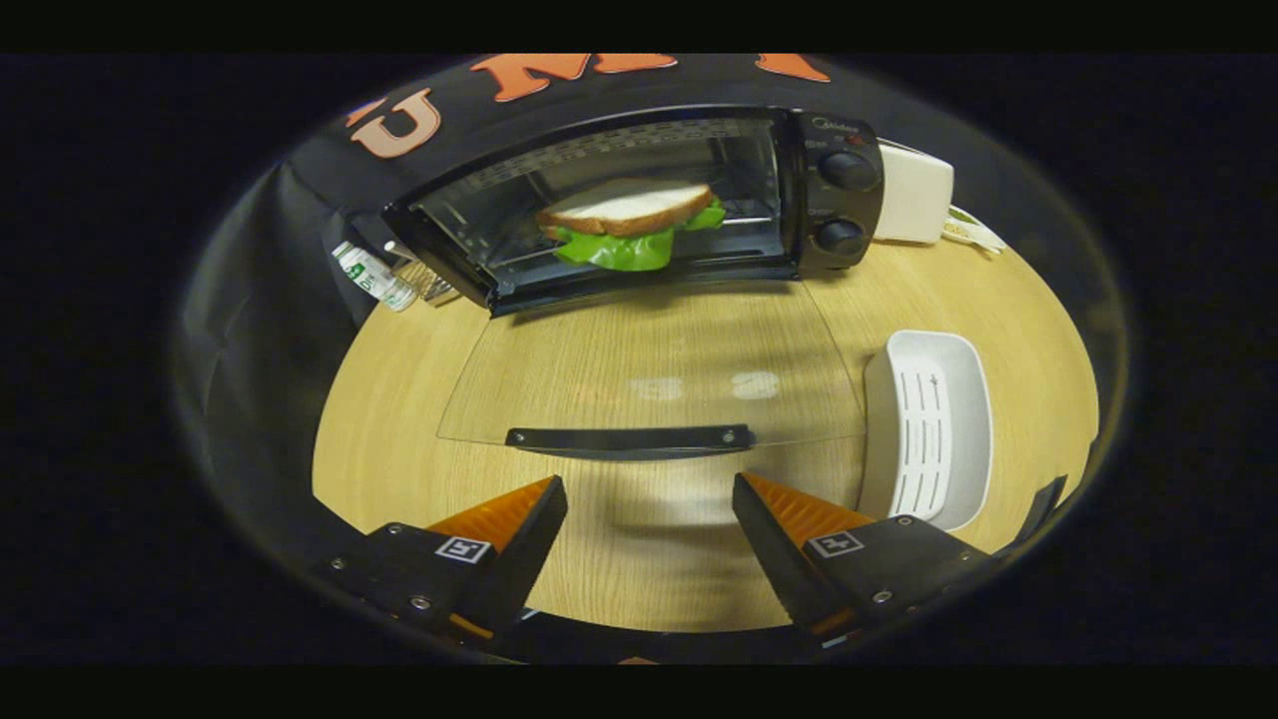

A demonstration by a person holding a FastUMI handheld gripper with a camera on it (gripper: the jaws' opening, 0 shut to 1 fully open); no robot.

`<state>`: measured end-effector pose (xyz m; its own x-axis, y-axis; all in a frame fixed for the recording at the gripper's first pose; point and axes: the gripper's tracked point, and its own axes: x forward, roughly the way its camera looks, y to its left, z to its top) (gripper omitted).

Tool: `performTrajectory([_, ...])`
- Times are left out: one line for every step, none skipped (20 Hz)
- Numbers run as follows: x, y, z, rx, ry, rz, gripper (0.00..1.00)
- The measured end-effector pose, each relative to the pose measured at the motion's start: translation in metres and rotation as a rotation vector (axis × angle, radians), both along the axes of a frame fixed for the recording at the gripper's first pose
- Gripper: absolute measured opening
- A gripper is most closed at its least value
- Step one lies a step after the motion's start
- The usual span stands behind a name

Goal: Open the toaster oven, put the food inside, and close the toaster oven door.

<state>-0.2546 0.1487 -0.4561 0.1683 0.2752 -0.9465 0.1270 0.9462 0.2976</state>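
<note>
Sandwich (629, 222) sits inside the toaster oven (639, 200), my gripper (649, 524) spread empty before the lowered door's handle (629, 438), and a shallow catch could let the glass drop back.

Black toaster oven (639, 200) — green-leafed sandwich (629, 225); white slotted tray (929, 429); pale wood-grain table (649, 569).

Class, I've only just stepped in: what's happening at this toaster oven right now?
A person is working a handheld gripper on a wooden table. The toaster oven stands open, its glass door folded down flat toward the gripper. The sandwich, bread over lettuce, already sits on the rack inside. The gripper's fingers are spread open and hold nothing, just short of the door handle. An empty white tray lies beside the door. Closing the door is what remains.
</note>
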Motion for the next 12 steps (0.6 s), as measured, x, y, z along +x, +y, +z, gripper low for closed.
performTrajectory([0.000, -0.001, -0.007, -0.016, -0.002, 0.018, 0.99])
performTrajectory([0.001, -0.001, -0.013, -0.029, 0.002, 0.038, 0.99])
performTrajectory([0.000, 0.001, -0.017, -0.034, 0.010, 0.054, 0.99])
performTrajectory([0.000, 0.002, -0.022, -0.044, 0.022, 0.065, 0.99])
performTrajectory([0.000, -0.003, -0.026, -0.055, 0.024, 0.073, 0.99])
performTrajectory([0.010, -0.002, -0.027, -0.055, -0.010, 0.073, 0.99])
performTrajectory([0.007, 0.005, -0.026, -0.067, 0.002, 0.110, 0.98])
performTrajectory([0.008, 0.005, -0.028, -0.086, -0.013, 0.131, 0.99])
performTrajectory([0.007, 0.005, -0.028, -0.098, -0.011, 0.141, 0.98])
performTrajectory([0.008, 0.006, -0.028, -0.102, -0.010, 0.135, 0.99])
performTrajectory([0.008, 0.007, -0.025, -0.099, -0.009, 0.130, 0.99])
performTrajectory([0.011, 0.006, -0.022, -0.096, -0.015, 0.129, 0.99])
